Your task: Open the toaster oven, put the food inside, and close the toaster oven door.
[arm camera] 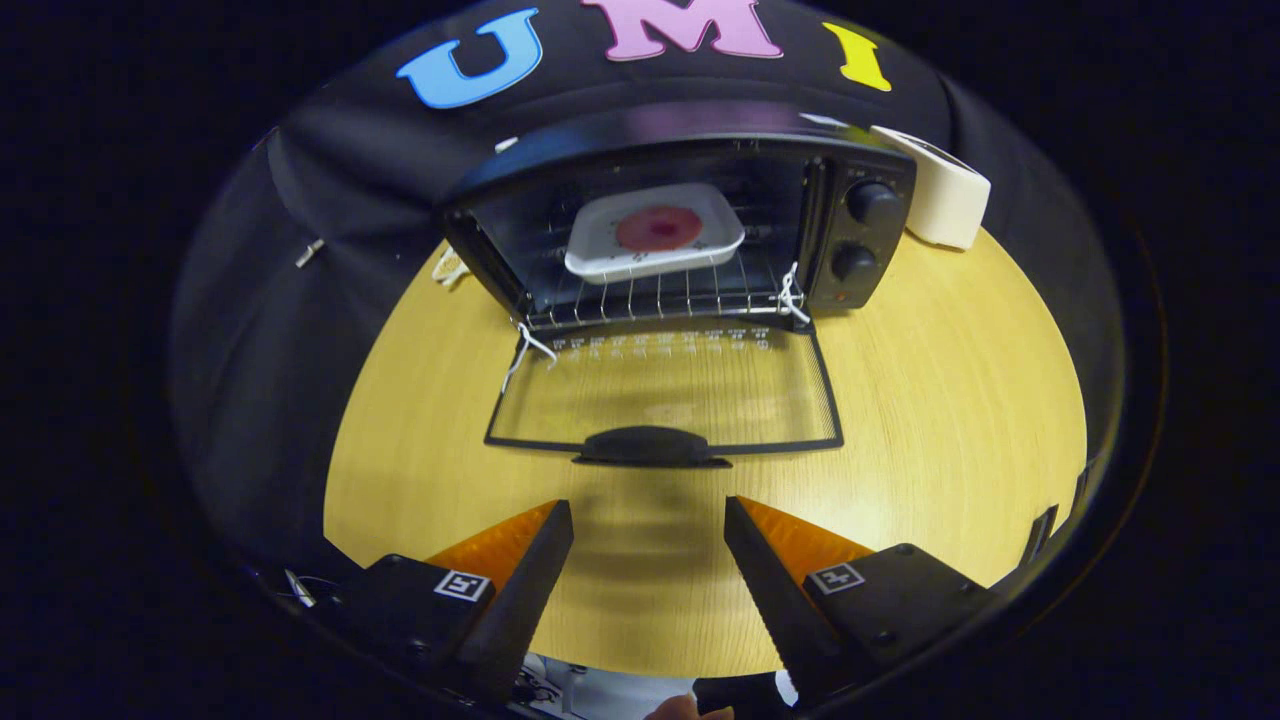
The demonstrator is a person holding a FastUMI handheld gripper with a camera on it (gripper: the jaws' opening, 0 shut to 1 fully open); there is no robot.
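Observation:
A black toaster oven (860,235) stands at the back of the wooden table, beyond my fingers. Its glass door (665,395) lies folded down flat toward me, and the door handle (650,445) sits just ahead of my fingertips. Inside, on the wire rack (655,295), rests a white square plate (600,250) with a round pink piece of food (658,228) on it. My gripper (648,512) is open, hovering above the table short of the handle, with nothing between its fingers.
A white box-shaped appliance (945,200) stands right of the oven at the table's back edge. White strings (525,345) hang at both door hinges. The round wooden table (950,420) spreads bare to either side of the door.

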